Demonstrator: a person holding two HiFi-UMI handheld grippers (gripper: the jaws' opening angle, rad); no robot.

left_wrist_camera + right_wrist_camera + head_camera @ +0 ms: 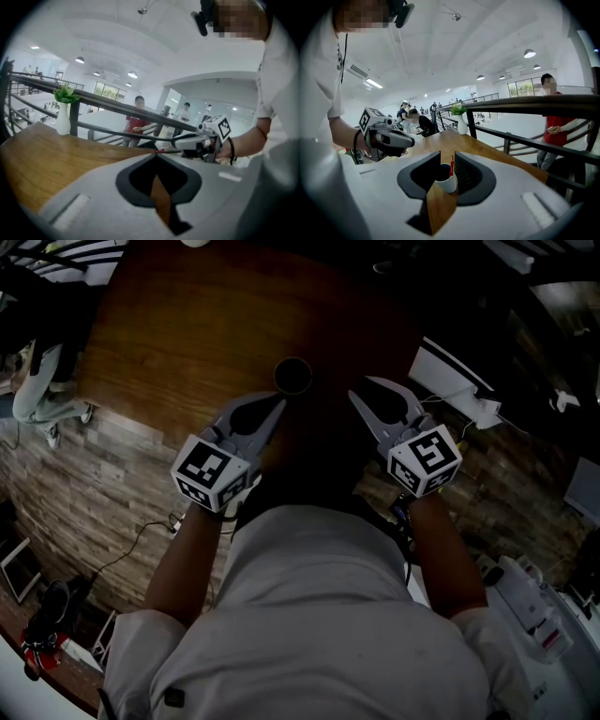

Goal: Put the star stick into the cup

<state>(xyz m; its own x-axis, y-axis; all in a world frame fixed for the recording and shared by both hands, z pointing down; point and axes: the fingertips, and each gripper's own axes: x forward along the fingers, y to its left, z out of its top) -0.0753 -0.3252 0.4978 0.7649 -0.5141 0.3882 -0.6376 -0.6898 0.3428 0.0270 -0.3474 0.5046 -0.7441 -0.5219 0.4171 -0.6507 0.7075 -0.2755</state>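
Note:
A white cup [445, 182] with a dark inside [293, 374] stands on the wooden table [187, 343]. A thin red stick [451, 166] stands in it, leaning on the rim. My right gripper [446, 157] is open, and the cup shows between its jaws, just beyond the tips. In the head view it [366, 390] hovers to the right of the cup. My left gripper [278, 407] sits just below the cup, its jaws shut [156, 153] with nothing seen between them. A speck of red peeks over their tips.
A white vase with a green plant [459, 119] stands at the table's far end. A dark railing [525, 105] runs along the table's edge, with a person in red [555, 119] beyond it. Below the table edge are a brick-patterned floor [94, 484] and cables.

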